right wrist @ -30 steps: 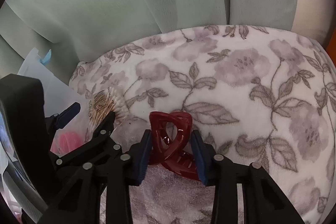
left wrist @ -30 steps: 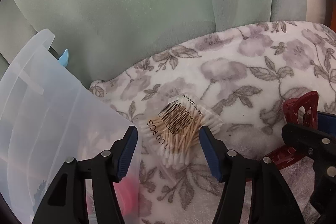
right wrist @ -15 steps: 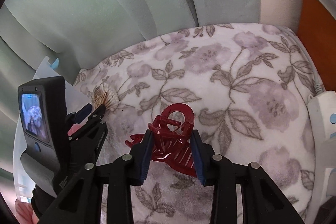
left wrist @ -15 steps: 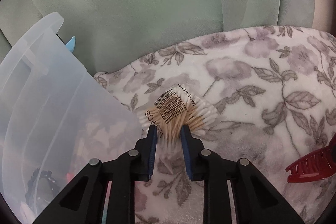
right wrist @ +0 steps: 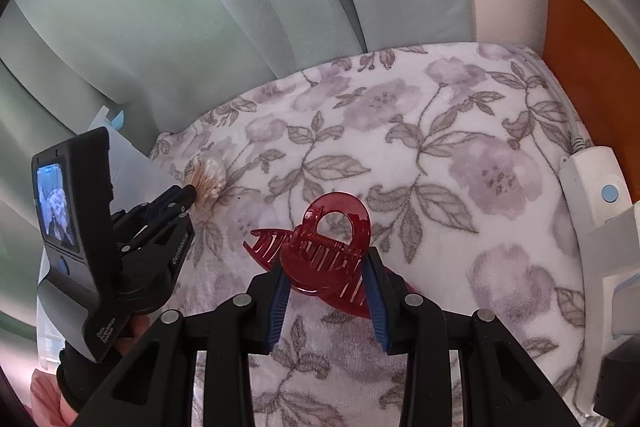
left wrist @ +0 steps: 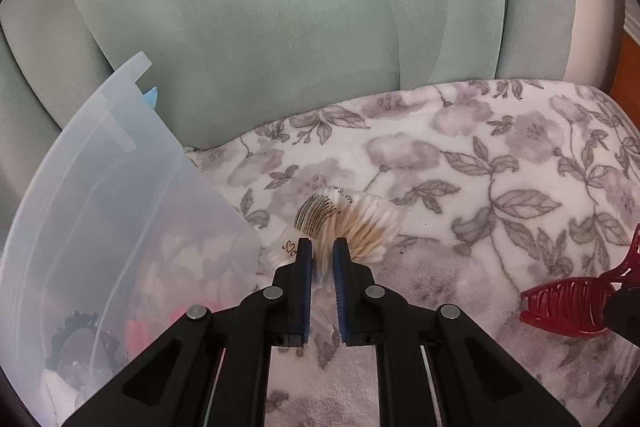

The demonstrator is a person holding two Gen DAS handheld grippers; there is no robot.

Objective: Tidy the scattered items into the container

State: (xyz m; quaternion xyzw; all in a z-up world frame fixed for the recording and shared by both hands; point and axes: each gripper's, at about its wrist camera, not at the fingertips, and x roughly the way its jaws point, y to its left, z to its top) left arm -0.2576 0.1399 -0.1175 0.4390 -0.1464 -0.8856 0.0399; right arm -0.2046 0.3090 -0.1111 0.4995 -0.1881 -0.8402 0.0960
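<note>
Soft, fuzzy floral fleece blanket [left wrist: 460,163] under matt sage-green upholstery cloth [left wrist: 280,7]; frosted, translucent plastic container [left wrist: 100,195] with a smooth, faintly glossy wall. Glossy, see-through dark-red plastic hair claw [right wrist: 320,251] between matt black plastic fingers [right wrist: 264,303] with ribbed blue pads and small silver metal rivets; crinkly clear film packet of cotton swabs [left wrist: 344,223], pale wooden sticks with fluffy white tips. Smooth white plastic power strip [right wrist: 592,187] at the blanket's edge, beside glossy orange-brown wood.

dark red hair claw [right wrist: 325,254], grey-floral white blanket [left wrist: 460,163], translucent bluish container [left wrist: 100,195], pale green cushions [left wrist: 280,7]
</note>
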